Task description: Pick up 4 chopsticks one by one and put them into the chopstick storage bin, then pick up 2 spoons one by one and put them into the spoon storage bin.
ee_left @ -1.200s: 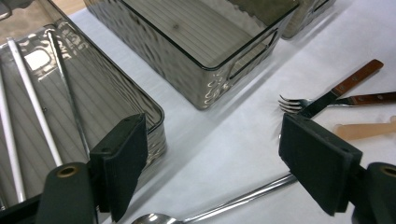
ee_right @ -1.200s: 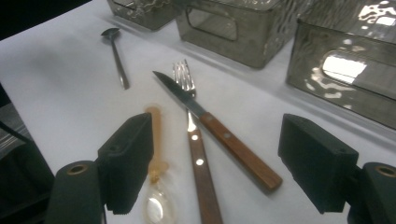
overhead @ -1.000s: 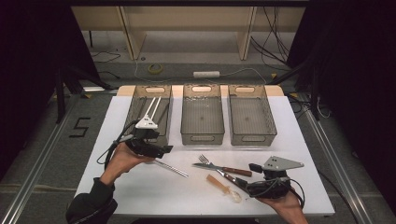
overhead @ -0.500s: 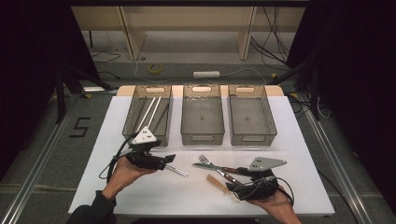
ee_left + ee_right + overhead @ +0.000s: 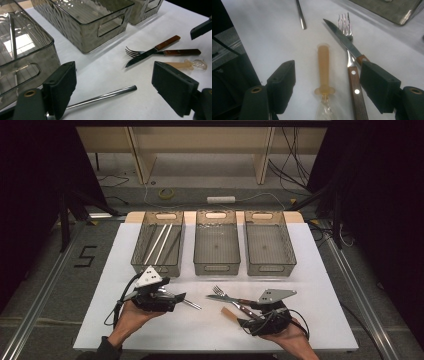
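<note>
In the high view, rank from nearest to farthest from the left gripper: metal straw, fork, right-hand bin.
1. metal straw: on the table just beside the left gripper.
2. fork: table middle, crossing the knife.
3. right-hand bin: back right of the row.

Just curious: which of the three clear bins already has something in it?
The leftmost bin, nearest the left gripper; it holds thin metal rods, while the other two look empty.

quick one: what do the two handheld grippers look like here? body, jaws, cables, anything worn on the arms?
Both are black handheld units. The left gripper and right gripper each carry a grey three-cornered plate on top, the left one with dark dots. Jaws are thick, black, blocky pads, with a brass-coloured ringed hole at each jaw's base. A black cable loops from each body. A dark sleeve shows at the left wrist.
</note>
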The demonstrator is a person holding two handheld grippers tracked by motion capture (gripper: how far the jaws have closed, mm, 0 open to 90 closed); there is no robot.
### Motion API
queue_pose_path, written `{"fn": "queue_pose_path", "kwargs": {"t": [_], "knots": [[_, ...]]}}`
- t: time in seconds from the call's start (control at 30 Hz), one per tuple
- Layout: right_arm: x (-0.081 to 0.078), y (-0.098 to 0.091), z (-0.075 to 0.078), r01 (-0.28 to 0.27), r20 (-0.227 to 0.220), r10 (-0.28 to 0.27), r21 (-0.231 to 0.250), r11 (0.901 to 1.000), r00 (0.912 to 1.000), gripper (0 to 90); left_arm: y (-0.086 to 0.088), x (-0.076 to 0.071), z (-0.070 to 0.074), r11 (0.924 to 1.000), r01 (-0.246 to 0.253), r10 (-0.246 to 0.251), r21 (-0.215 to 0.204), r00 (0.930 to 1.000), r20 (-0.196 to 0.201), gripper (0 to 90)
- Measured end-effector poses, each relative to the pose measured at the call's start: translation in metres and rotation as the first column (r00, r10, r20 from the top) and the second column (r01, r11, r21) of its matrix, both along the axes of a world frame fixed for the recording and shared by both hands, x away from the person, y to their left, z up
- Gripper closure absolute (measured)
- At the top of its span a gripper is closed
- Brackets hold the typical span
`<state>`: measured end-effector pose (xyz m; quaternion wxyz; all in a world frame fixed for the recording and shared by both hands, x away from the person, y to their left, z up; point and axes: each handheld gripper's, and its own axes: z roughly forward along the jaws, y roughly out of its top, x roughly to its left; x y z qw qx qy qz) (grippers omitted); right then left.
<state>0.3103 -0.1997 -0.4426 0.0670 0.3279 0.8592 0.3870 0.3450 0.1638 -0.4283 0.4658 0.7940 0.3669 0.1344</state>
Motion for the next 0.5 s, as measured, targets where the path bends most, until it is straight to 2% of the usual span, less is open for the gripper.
{"fn": "queue_pose_path", "kwargs": {"t": [0.1, 0.2, 0.4, 0.5], "knots": [[0.001, 0.002, -0.001, -0.005, -0.008, 0.004, -0.015, 0.9999, 1.0, 30.4, 0.003, -0.003, -0.001, 0.999, -0.016, 0.016, -0.042, 0.9999, -0.006, 19.0], [0.004, 0.002, -0.003, -0.01, -0.02, 0.009, -0.025, 0.9997, 0.9998, 33.1, 0.006, -0.005, -0.003, 0.9976, -0.029, 0.029, -0.063, 0.9995, -0.011, 18.4], [0.009, 0.005, -0.008, -0.021, -0.04, 0.019, -0.057, 0.9982, 0.999, 38.1, 0.01, -0.009, -0.003, 0.9952, -0.044, 0.044, -0.087, 0.999, -0.006, 18.1], [0.011, 0.009, -0.01, -0.029, -0.049, 0.025, -0.076, 0.9967, 0.9985, 40.0, 0.01, -0.011, -0.003, 0.996, -0.039, 0.039, -0.081, 0.9992, -0.004, 17.9]]}}
